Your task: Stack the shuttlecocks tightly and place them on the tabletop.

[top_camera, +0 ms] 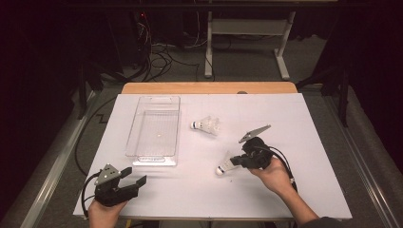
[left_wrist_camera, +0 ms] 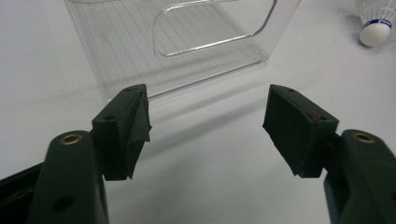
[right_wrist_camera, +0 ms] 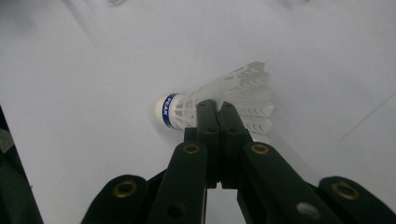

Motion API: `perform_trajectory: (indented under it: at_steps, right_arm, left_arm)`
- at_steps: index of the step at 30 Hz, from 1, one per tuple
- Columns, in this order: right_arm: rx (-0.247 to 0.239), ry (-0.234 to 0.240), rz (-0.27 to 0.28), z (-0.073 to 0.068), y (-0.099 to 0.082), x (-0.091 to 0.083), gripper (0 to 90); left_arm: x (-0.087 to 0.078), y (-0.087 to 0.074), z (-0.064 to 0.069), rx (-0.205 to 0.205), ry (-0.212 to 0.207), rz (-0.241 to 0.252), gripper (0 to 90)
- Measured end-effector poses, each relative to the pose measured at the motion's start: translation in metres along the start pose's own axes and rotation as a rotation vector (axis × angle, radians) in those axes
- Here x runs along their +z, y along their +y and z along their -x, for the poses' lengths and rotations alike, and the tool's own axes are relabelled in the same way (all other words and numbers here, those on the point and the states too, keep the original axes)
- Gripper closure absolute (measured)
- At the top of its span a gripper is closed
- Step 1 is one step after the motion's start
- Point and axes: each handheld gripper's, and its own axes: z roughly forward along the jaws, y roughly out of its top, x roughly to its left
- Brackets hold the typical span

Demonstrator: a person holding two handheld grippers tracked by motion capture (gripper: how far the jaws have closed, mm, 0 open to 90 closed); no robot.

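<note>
A white plastic shuttlecock (top_camera: 222, 167) with a blue band lies on the white table sheet at the right. My right gripper (top_camera: 234, 161) is shut on its skirt; in the right gripper view the two jaws (right_wrist_camera: 217, 109) meet on the skirt of this shuttlecock (right_wrist_camera: 240, 88), and its cork points left. A second shuttlecock (top_camera: 206, 125) lies free near the table's middle and also appears at the top right of the left gripper view (left_wrist_camera: 376, 23). My left gripper (top_camera: 135, 176) rests open at the near left, nothing between its jaws (left_wrist_camera: 208, 121).
A clear plastic tray (top_camera: 157, 160) stands empty left of centre, its near end wall (left_wrist_camera: 140, 70) just ahead of the left jaws. The white sheet (top_camera: 294, 123) covers a wooden table (top_camera: 209, 88). Cables and a desk frame (top_camera: 208, 52) lie on the floor beyond.
</note>
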Motion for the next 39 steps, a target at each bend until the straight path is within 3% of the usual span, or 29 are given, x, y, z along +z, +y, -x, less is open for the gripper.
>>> perform_trajectory:
  at_steps: [11,20,39]
  right_arm:
    - [0.057,-0.063,0.056,0.013,0.005,-0.003,90.0]
    - [0.068,-0.087,0.078,0.019,0.014,-0.003,90.0]
    - [0.137,-0.133,0.128,0.039,0.03,0.001,90.0]
  left_arm:
    - [0.0,0.0,0.0,-0.002,0.001,0.001,32.3]
    - [0.0,0.0,0.0,-0.001,0.001,0.002,32.4]
    - [-0.001,0.0,-0.001,0.002,0.003,0.005,32.4]
